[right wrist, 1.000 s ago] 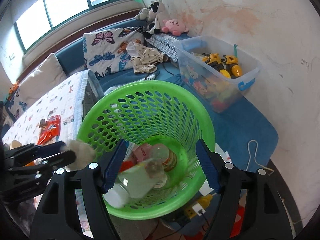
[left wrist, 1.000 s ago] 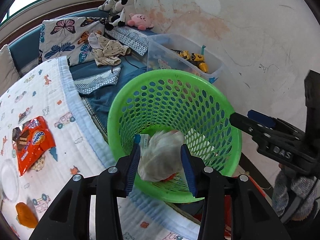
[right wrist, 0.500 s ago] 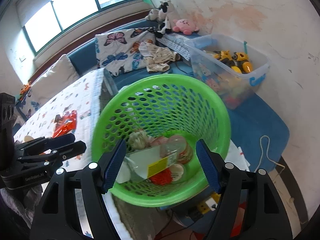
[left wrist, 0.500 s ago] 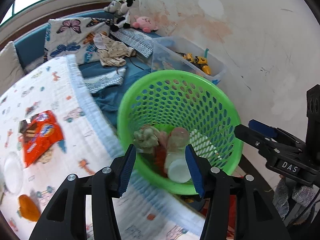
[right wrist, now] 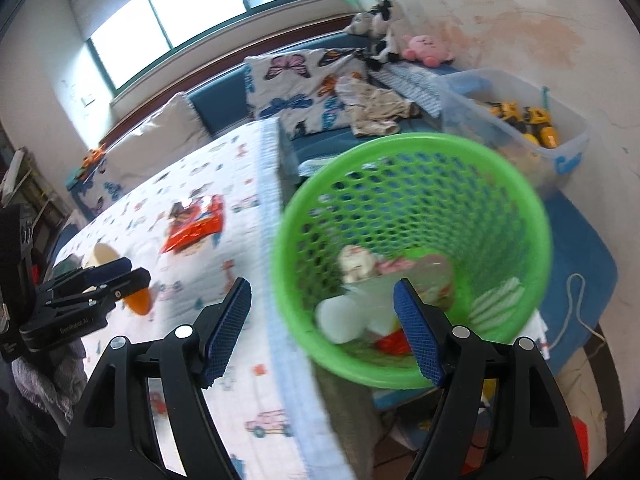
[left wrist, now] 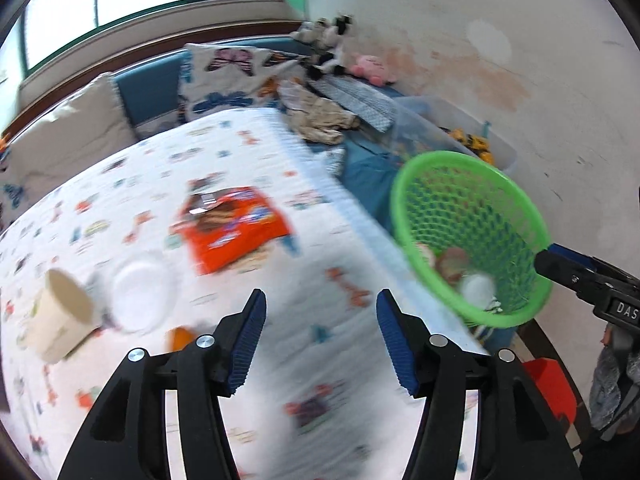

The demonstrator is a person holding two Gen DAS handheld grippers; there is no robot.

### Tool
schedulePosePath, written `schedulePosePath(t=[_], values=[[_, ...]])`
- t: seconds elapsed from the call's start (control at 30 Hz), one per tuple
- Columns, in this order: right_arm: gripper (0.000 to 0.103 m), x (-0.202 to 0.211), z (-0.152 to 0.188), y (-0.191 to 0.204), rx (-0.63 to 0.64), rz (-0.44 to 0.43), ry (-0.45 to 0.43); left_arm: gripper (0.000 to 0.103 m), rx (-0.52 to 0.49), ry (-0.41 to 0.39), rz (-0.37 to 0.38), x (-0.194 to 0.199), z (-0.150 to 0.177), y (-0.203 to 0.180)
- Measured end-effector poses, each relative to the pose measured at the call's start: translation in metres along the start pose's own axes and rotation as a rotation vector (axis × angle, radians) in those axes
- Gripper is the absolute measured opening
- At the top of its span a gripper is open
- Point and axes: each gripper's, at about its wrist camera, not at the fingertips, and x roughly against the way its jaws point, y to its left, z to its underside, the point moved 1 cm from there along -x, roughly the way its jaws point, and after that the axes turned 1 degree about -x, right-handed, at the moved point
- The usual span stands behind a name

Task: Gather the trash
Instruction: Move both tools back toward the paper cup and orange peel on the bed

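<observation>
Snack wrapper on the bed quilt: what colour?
Orange-red snack wrapper with dark print at its top; clearest in the left wrist view.

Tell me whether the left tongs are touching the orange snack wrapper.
Apart. The left wrist view shows the left tongs open and empty, with bare blanket between them and the orange snack wrapper.

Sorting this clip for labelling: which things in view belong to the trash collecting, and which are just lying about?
Belongs to the job:
- green perforated plastic basket
- orange-red crinkled snack wrapper
- white paper cup lying on its side
- round white plastic lid
- small orange scrap

Just lying about:
- clear plastic toy bin
- pink plush toy
- butterfly-print pillow
- crumpled beige garment
</observation>
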Motion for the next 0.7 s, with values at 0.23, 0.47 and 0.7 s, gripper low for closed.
schedulePosePath(t=[0.23, 0.47, 0.7], values=[[0.074, -0.018, 0.005, 0.054, 0.082, -0.065, 0.032, 0.060, 0.097, -0.033, -0.121, 0.030, 0.016, 0.077], [0.074, -0.038, 0.011, 0.121, 0.208, -0.134, 0.063, 0.066, 0.180, -0.045, -0.209, 0.053, 0.028, 0.145], [0.074, -0.068, 0.024, 0.183, 0.340, -0.208, 0.115, 0.074, 0.228, -0.048, -0.260, 0.063, 0.038, 0.187]])
